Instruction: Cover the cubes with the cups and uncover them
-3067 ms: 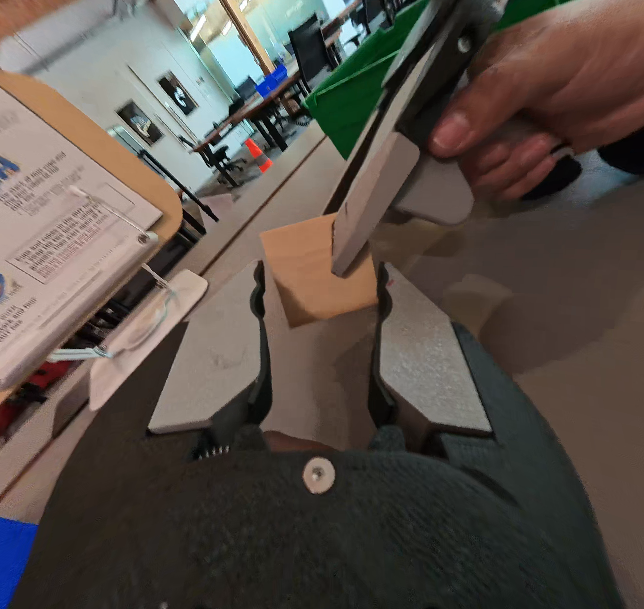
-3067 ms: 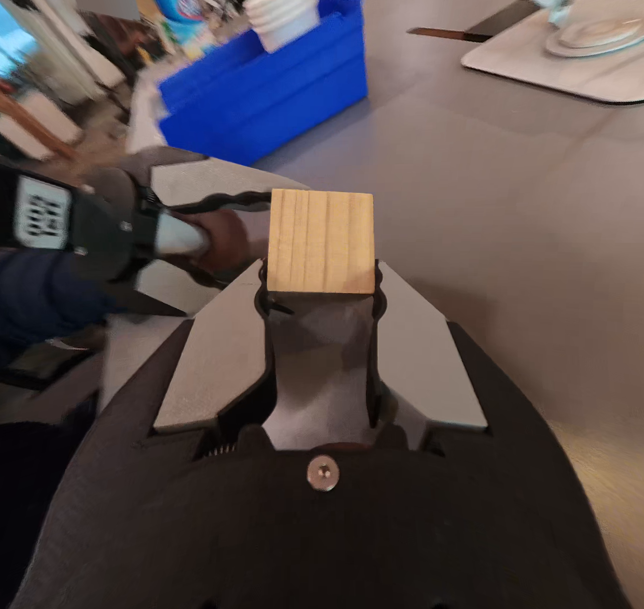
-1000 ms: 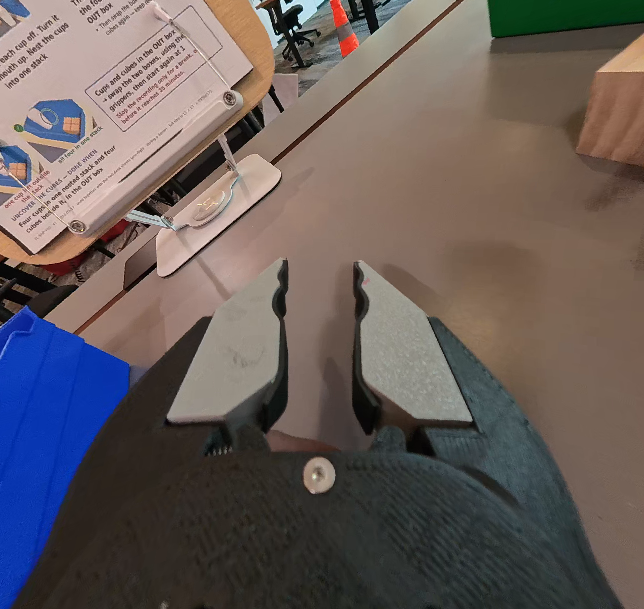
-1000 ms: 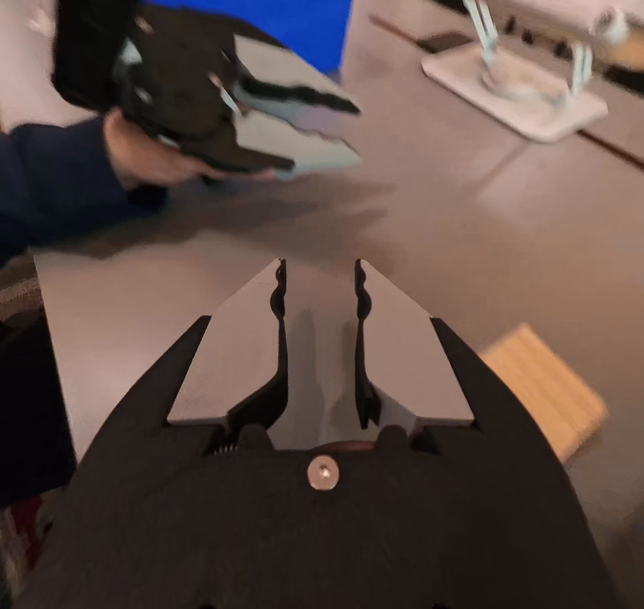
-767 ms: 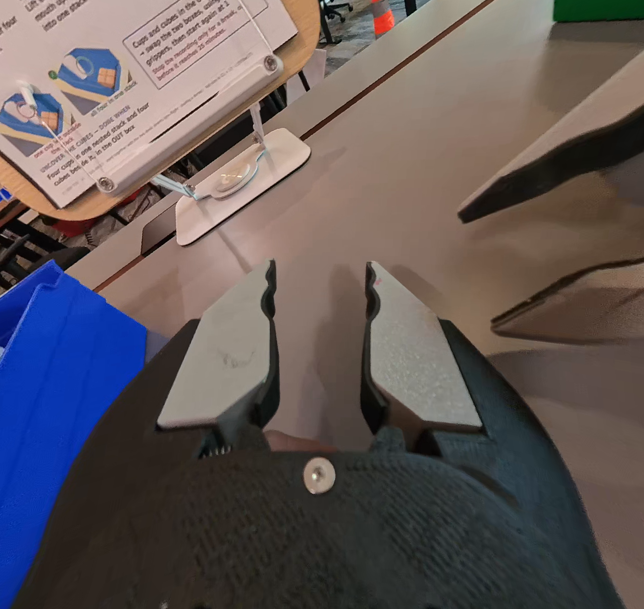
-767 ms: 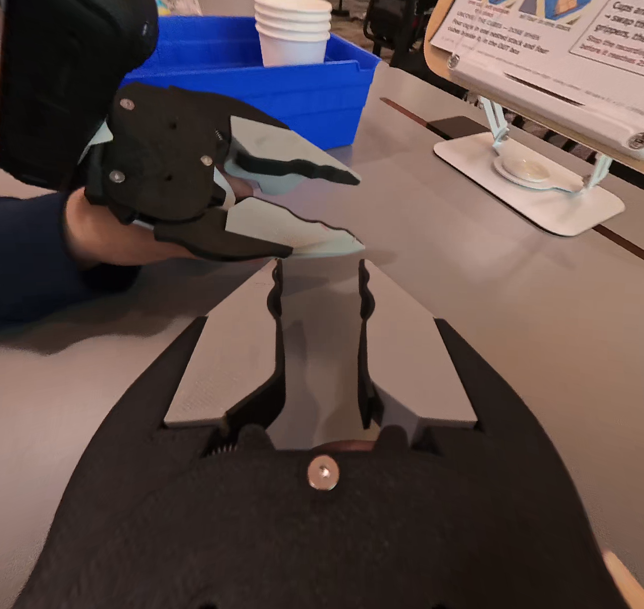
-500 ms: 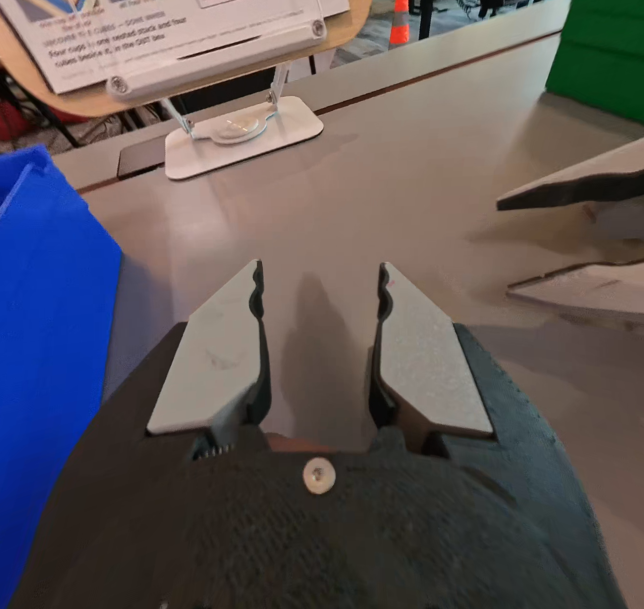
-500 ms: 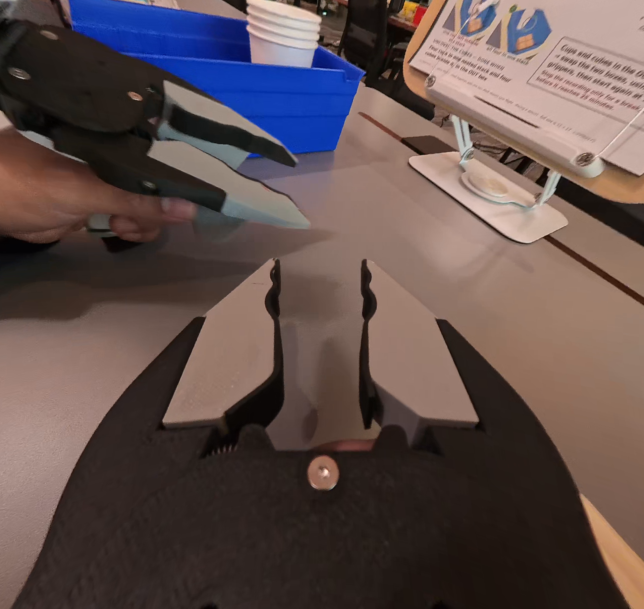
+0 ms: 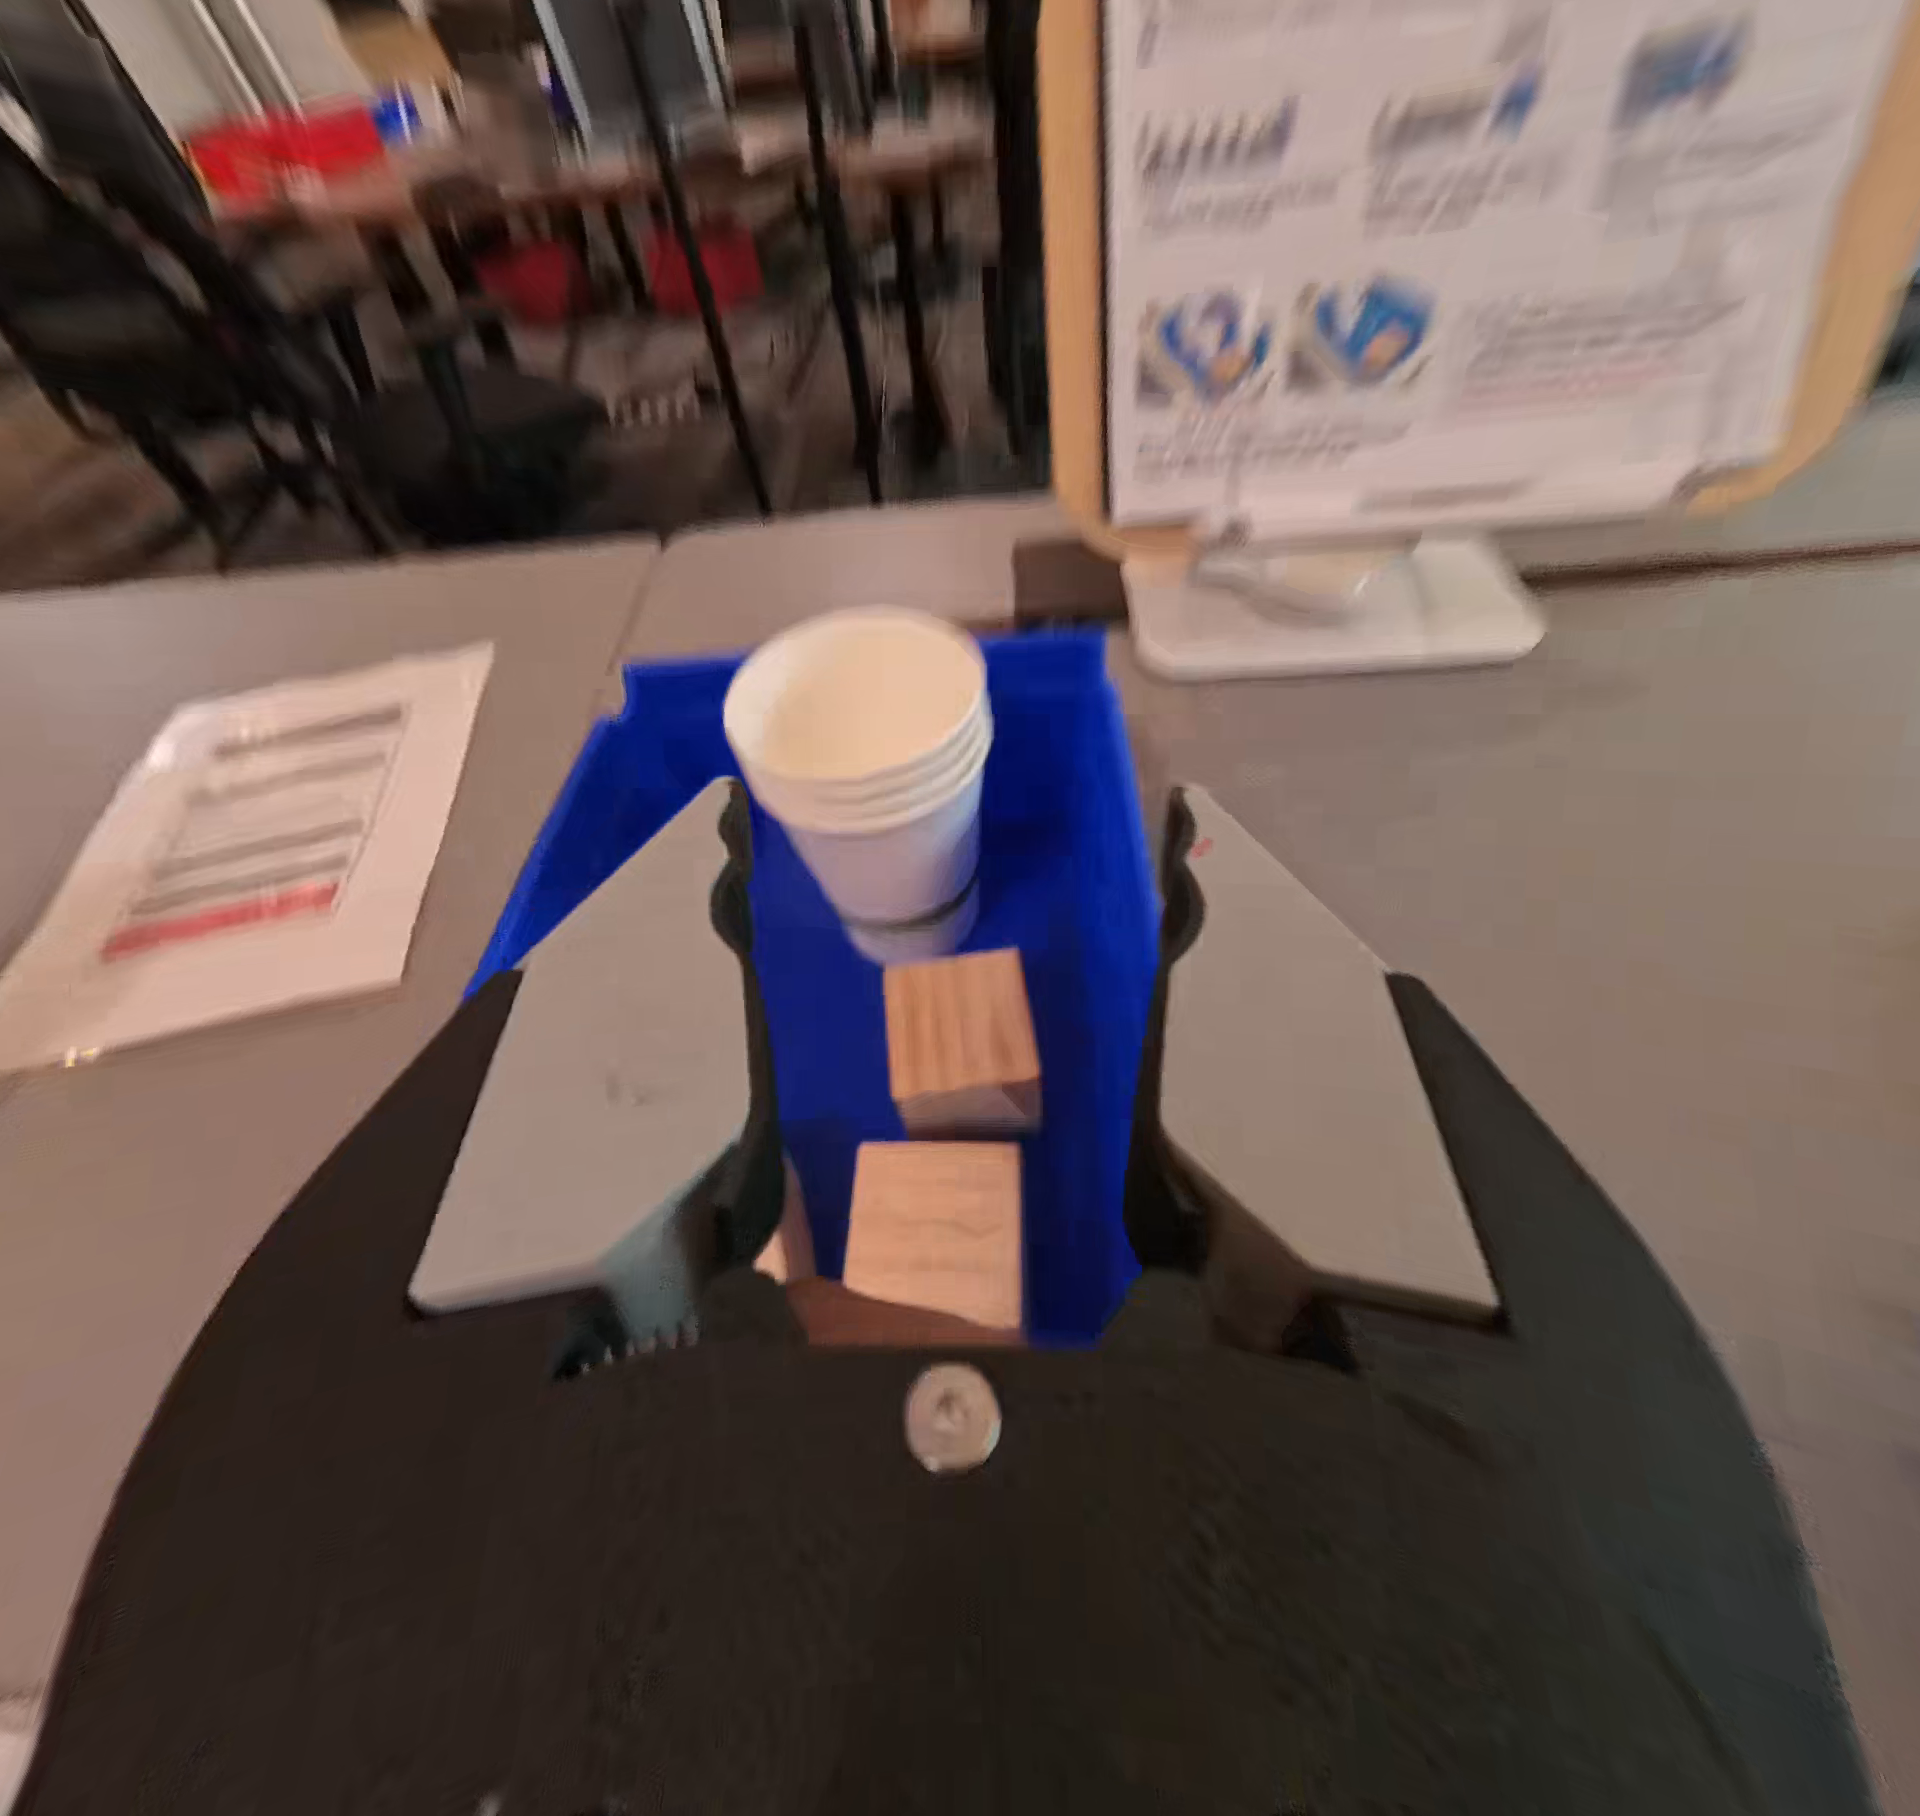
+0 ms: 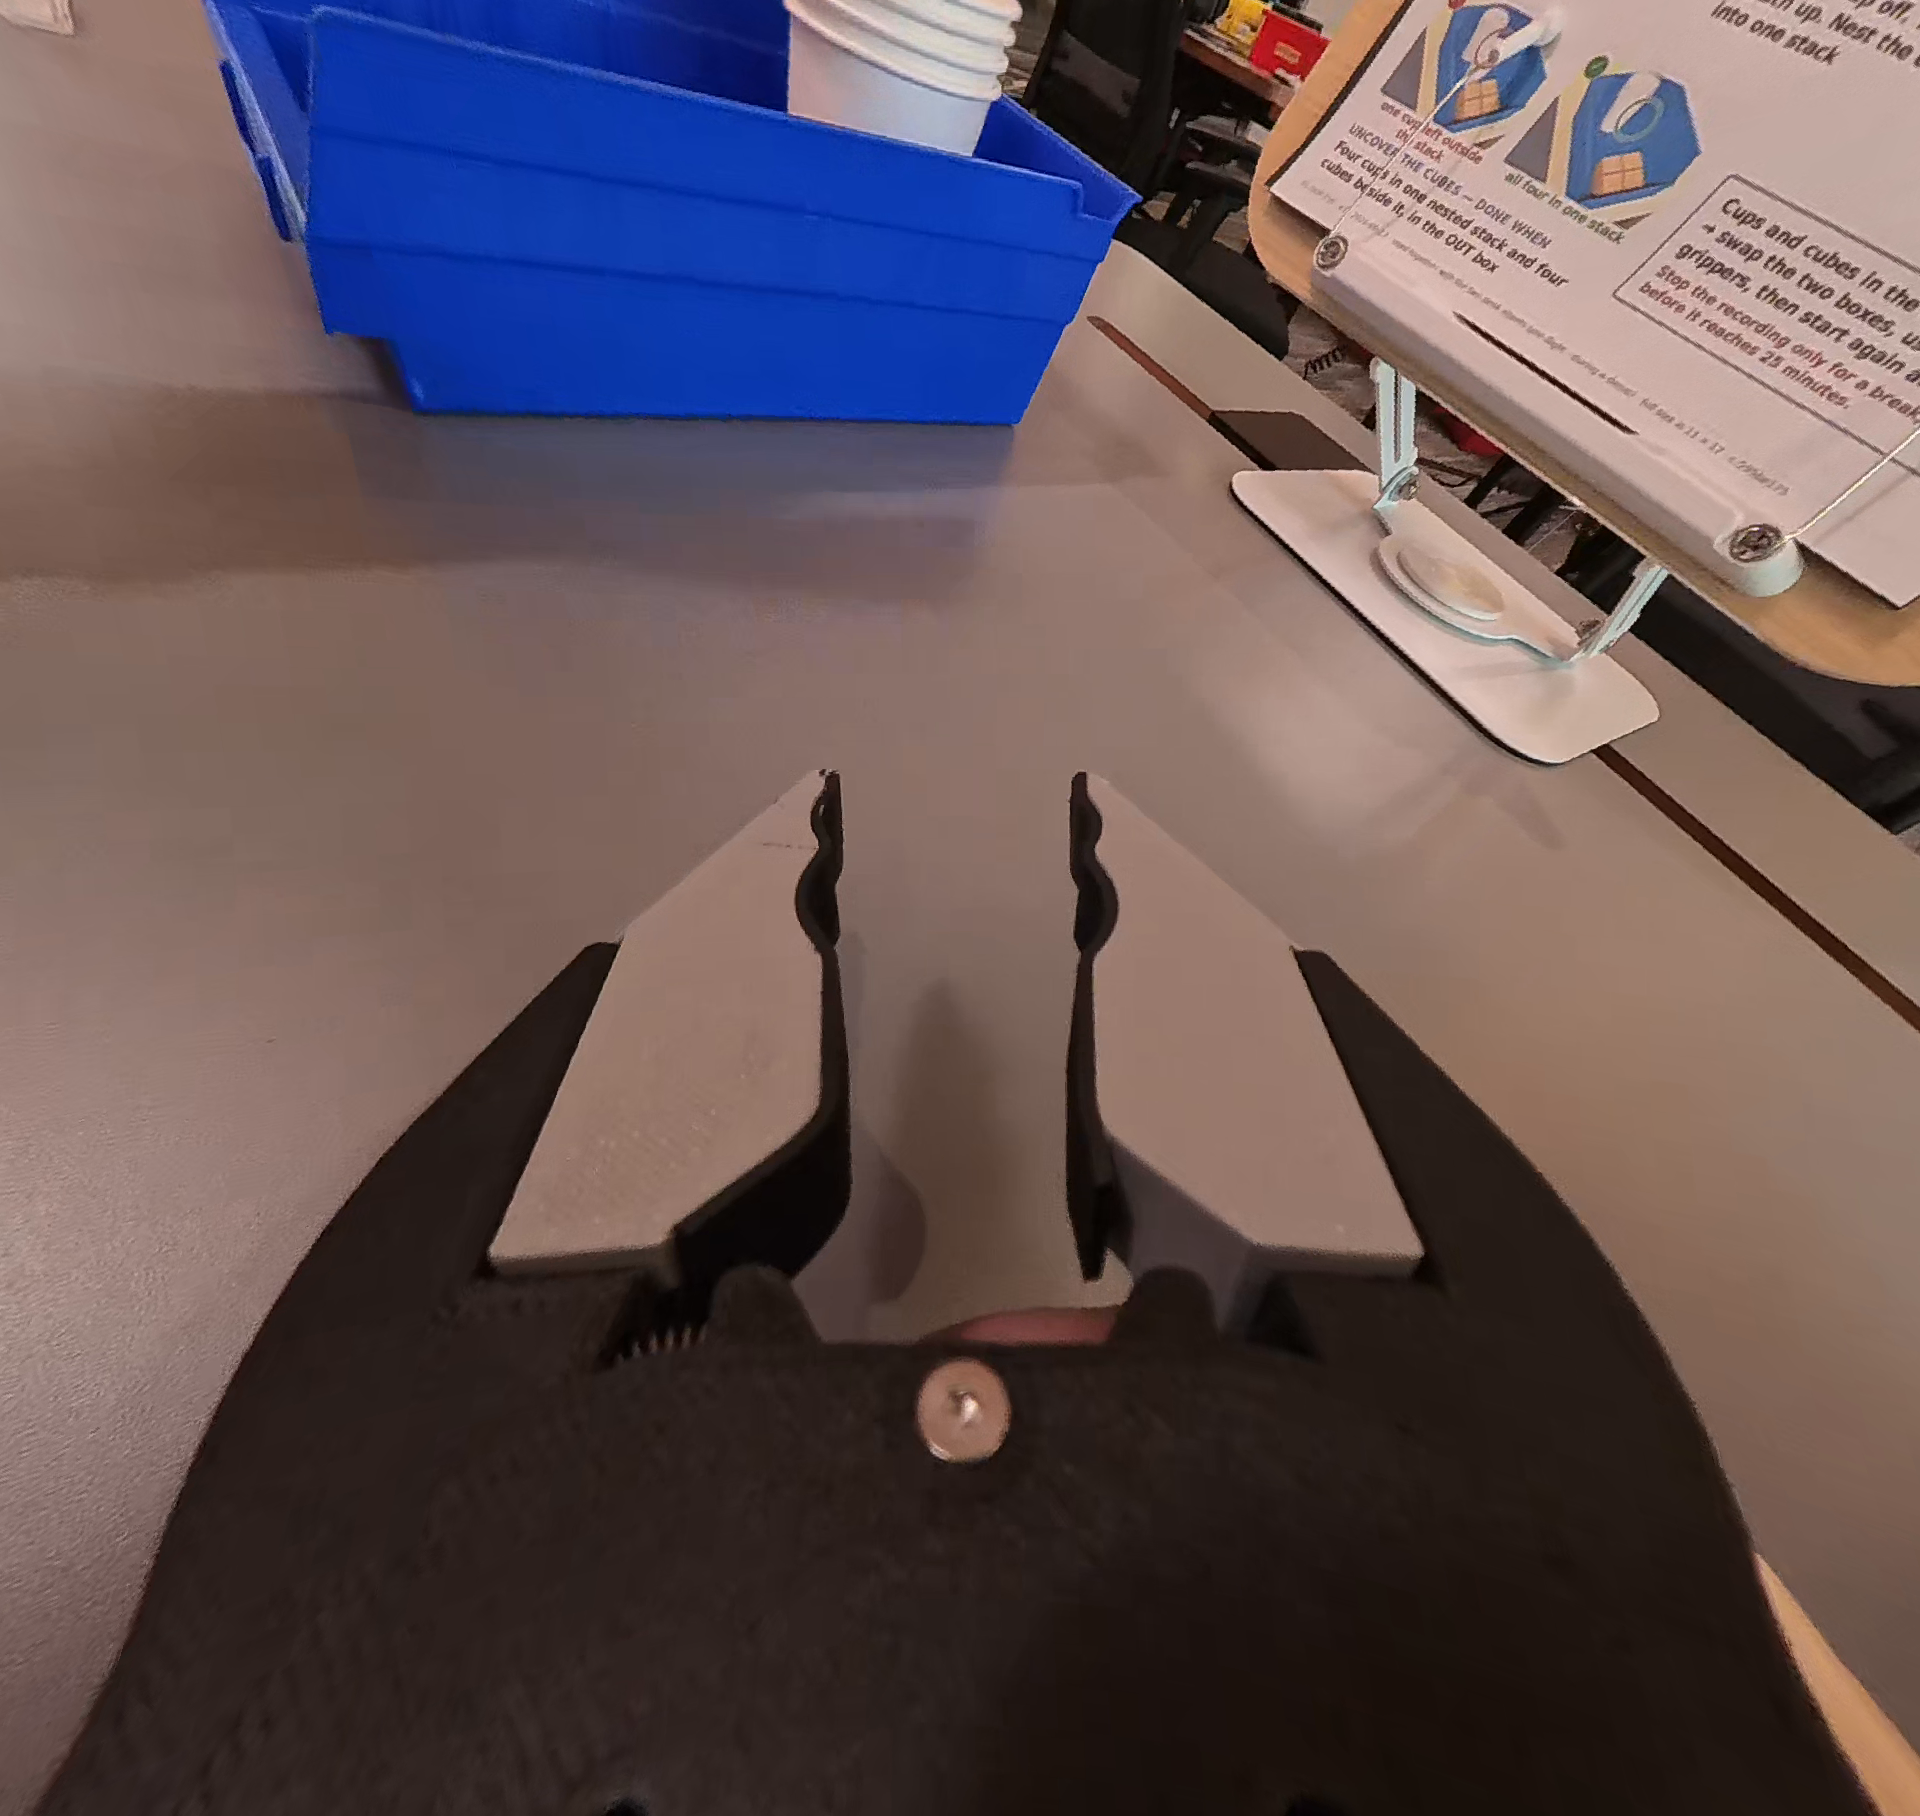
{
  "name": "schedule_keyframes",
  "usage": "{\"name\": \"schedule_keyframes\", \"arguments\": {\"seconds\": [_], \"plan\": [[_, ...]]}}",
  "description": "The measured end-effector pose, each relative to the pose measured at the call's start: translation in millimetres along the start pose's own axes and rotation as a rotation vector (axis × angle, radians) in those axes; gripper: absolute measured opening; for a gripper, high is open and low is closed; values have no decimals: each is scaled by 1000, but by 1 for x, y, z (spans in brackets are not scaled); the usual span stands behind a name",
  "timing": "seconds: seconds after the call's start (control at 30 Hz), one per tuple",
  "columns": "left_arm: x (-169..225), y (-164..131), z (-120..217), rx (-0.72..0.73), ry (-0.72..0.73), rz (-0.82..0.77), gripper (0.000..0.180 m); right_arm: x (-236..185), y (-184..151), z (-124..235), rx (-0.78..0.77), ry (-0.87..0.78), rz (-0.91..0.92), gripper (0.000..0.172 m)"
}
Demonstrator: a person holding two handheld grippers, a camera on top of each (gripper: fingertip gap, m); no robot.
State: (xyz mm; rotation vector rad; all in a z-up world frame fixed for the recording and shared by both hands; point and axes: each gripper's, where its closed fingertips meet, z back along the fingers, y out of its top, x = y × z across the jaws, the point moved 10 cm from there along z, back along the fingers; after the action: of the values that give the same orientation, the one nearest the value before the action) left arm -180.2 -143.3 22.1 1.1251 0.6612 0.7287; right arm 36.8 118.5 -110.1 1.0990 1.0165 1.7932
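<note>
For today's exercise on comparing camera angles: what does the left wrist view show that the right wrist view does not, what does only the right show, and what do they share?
Only the left wrist view looks down into the blue bin, showing two wooden cubes inside, and a printed sheet lying on the table. Only the right wrist view shows the bin's outer side wall and a wooden edge at the lower right corner. Both show the stack of white cups, the instruction stand, the grey table, and an open, empty hand-held gripper.
</note>
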Motion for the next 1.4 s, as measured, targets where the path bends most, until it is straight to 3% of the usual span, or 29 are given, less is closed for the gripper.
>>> {"name": "schedule_keyframes", "arguments": {"seconds": [0.17, 0.43, 0.47, 0.67, 0.8, 0.87, 0.97, 1.03, 1.2, 1.4], "plan": [[-22, -49, -71, -430, -9, 41, 83, 4, -1, 1, 3, -14, -20, 40], [-10, -95, -108, -748, -104, -49, 72, 5, -1, 1, 5, -14, -21, 40], [-9, -95, -109, -739, -134, -32, 63, 4, 0, 1, 7, -15, -15, 40], [-17, -84, -102, -645, -54, -138, 61, 2, 2, 3, 17, -16, 11, 39], [-26, -37, -72, -399, 38, -186, 61, 2, 3, 2, 16, -14, 3, 39], [-19, -7, -49, -233, 14, -208, 60, 4, 5, 4, 26, -20, -5, 39], [29, 21, -20, -116, -250, -290, 60, 8, 12, 11, 72, -40, -10, 39], [75, 22, -8, -109, -421, -427, 60, 13, 20, 22, 130, -69, -18, 39], [184, -16, -13, -167, -751, -700, 60, 50, 37, 73, 357, -301, -84, 36], [270, -61, -57, -301, -945, -821, 60, 82, 30, 111, 440, -477, -106, 35]]}}
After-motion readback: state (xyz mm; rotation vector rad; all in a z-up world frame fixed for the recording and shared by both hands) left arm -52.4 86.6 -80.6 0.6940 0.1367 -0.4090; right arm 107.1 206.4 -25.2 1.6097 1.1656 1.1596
